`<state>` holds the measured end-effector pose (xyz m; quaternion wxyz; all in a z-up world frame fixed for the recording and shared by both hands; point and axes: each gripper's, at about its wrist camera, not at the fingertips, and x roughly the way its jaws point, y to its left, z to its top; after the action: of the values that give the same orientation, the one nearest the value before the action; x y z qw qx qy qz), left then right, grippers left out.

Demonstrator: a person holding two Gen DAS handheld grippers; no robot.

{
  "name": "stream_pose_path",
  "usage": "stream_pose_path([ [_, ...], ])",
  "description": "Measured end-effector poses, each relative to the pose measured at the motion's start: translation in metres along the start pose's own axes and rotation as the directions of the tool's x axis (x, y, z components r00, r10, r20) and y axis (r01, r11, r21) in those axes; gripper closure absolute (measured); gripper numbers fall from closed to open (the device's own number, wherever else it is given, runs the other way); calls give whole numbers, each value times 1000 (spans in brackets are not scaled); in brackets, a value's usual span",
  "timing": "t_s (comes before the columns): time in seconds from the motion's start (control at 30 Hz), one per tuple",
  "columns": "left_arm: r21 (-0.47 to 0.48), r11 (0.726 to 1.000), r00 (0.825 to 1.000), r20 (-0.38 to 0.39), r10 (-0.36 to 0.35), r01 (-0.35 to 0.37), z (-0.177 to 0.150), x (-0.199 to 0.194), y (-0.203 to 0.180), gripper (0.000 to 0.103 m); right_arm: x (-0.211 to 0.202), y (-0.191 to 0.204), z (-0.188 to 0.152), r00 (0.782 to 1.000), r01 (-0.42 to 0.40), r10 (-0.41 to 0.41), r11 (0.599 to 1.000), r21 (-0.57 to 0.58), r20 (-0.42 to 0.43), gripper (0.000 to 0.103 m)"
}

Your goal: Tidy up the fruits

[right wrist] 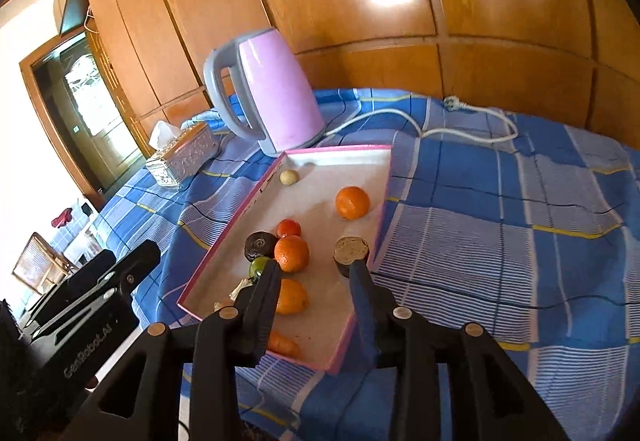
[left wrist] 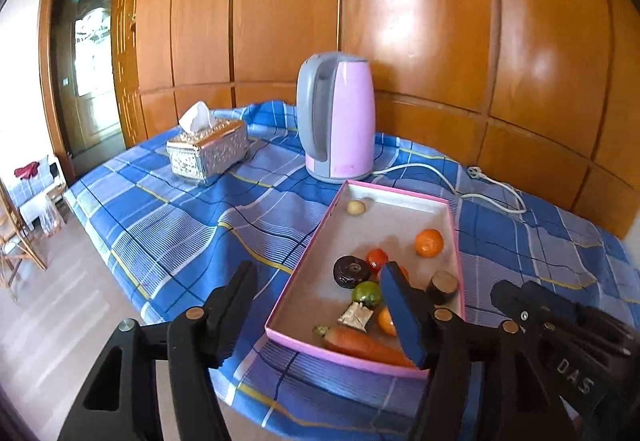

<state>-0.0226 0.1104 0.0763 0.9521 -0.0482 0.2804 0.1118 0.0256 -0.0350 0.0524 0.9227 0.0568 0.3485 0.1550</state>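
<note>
Both tools are held wide open, empty. Right tool (right wrist: 314, 273) is best lowered squarely over the orange (right wrist: 292, 253) in the tray (right wrist: 362, 315).

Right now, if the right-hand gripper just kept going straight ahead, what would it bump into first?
Probably the orange in the pink tray, lying just beyond the open right gripper; depth is hard to judge.

You have a pink electric kettle (left wrist: 340, 121) upright on the blue plaid cloth (left wrist: 180, 225). Left of the kettle sits a silver tissue box (left wrist: 208, 153); its white cord (left wrist: 492, 193) trails right, toward the wood-panelled wall (left wrist: 440, 21).
</note>
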Motion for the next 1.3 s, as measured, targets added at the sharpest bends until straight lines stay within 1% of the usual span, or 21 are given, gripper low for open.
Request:
stream_pose_path([
  [0.07, 1, 1000, 1000, 8, -9, 9, -5, -12, 2, 27, -8, 5, -4, 1000, 18, -18, 1000, -24, 13, 66],
  [0.1, 4, 1000, 1000, 20, -20, 20, -10, -19, 3, 26, -11, 7, -6, 1000, 25, -25, 999, -36, 17, 66],
  [0.17, 2, 1000, 999, 44, -18, 18, -16, -30, 8, 23, -16, 12, -13, 999, 43, -42, 997, -63, 27, 66],
  [0.27, -35, 999, 998, 65, -22, 24, -25, -42, 16, 16, -22, 17, -24, 997, 69, -66, 994, -88, 41, 65],
  [0.47, -66, 998, 996, 86, -9, 15, -25, -50, 21, 14, -33, 12, -35, 993, 101, -97, 993, -66, 61, 65],
  [0.53, -56, 998, 996, 91, -4, 9, -25, -52, 19, 12, -36, 9, -36, 992, 111, -107, 992, -59, 70, 65],
  [0.67, -33, 999, 996, 88, -2, 5, -27, -53, 15, 12, -41, 7, -37, 991, 118, -115, 992, -43, 74, 65],
  [1.03, -21, 1000, 998, 70, 6, -5, -31, -48, 13, 10, -34, 19, -44, 992, 121, -116, 987, -105, 51, 65],
  [1.3, -11, 1000, 999, 48, 12, -12, -34, -39, 14, 10, -30, 17, -45, 993, 117, -112, 988, -105, 46, 65],
])
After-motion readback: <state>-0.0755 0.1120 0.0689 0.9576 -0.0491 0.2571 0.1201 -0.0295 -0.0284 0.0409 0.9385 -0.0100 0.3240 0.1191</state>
